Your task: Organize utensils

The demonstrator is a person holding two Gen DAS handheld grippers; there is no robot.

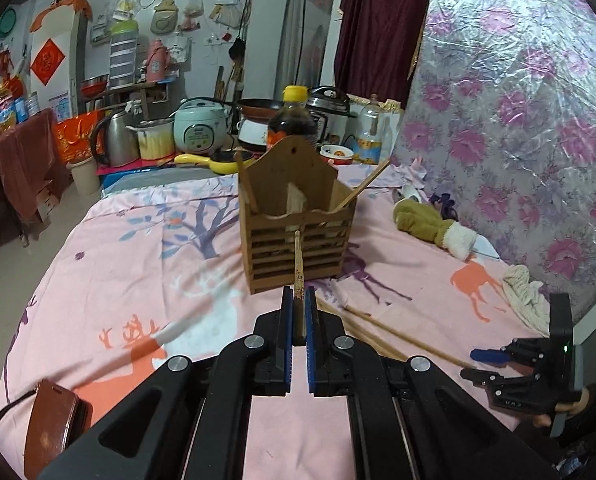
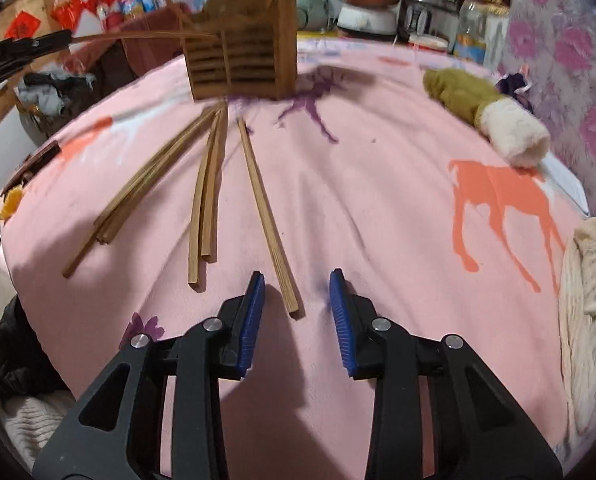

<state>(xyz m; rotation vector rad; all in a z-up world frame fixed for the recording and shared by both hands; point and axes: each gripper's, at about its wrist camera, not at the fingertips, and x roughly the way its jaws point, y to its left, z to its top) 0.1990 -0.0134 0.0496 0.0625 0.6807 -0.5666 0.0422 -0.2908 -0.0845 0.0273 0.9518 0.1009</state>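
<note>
While my left gripper (image 1: 298,312) clamps one chopstick (image 1: 298,264) between its blue pads (image 1: 286,320), that stick points straight at the front of the holder (image 1: 298,232), its far tip against the slatted face just below the rim. I use the holder as my landmark: a brown wooden box with a tall back panel, standing upright on the pink sheet (image 1: 138,260). Inside it I see two sticks already leaning, one (image 1: 246,184) at its left corner and one (image 1: 367,186) poking out past its right corner.

My right gripper (image 2: 297,300) is spread wide, holding nothing, low over the sheet on the near side of the holder. Between its fingers lies the near end of a single chopstick (image 2: 268,216), which runs away toward the holder's base. To the left of that one, a pair (image 2: 208,196) lies side by side, and farther left a looser bundle (image 2: 154,180) fans out; all of them converge toward the holder's front foot. In the right wrist view the holder is blurred, so I cannot tell more about its contents from there.

Right of the holder a mustard mitten (image 1: 429,228) with a white cuff rests on the sheet. Behind the holder stands a dark bottle (image 1: 294,120) with a yellow cap. Near left of the holder, at the sheet's edge, lies a brown wallet (image 1: 52,420).
</note>
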